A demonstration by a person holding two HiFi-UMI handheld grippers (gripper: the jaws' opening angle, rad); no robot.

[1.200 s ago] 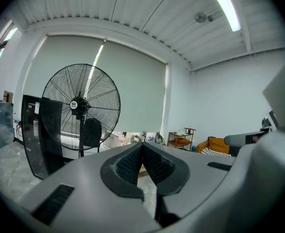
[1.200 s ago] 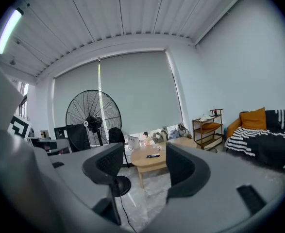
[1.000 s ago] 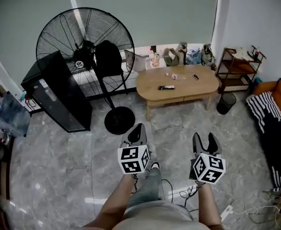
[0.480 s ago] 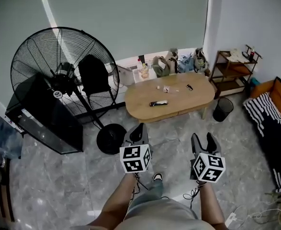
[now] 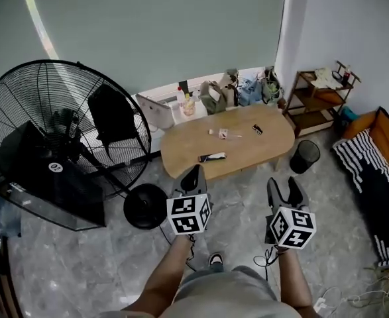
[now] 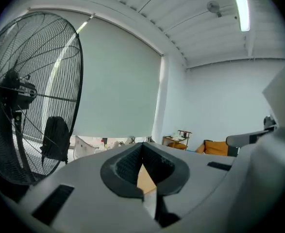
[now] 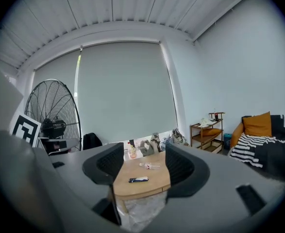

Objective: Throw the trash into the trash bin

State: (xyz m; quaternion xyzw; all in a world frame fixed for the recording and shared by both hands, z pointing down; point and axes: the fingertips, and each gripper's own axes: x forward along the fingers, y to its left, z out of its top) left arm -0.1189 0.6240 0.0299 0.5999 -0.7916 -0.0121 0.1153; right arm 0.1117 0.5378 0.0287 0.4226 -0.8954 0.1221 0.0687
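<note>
Left gripper [image 5: 194,172] fingers pressed together, idle; right gripper [image 5: 283,185] fingers spread, empty, likely readied for trash [image 5: 219,133] ahead on tabletop [image 5: 254,148]; trash bin [image 5: 305,156] beyond right fingers.

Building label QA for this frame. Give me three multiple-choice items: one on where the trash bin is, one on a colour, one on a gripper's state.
1. Where is the trash bin?
A on the table top; B on the floor by the right end of the table; C under the table.
2. The table top is:
A white; B light wood; C black.
3. The right gripper is:
A open, nothing between its fingers; B shut on something; C shut and empty.

Key:
1 B: the head view shows it on the floor tiles beside the table's end.
2 B: the top reads pale wood.
3 A: its fingers stand apart, with only the distant table seen between them.
</note>
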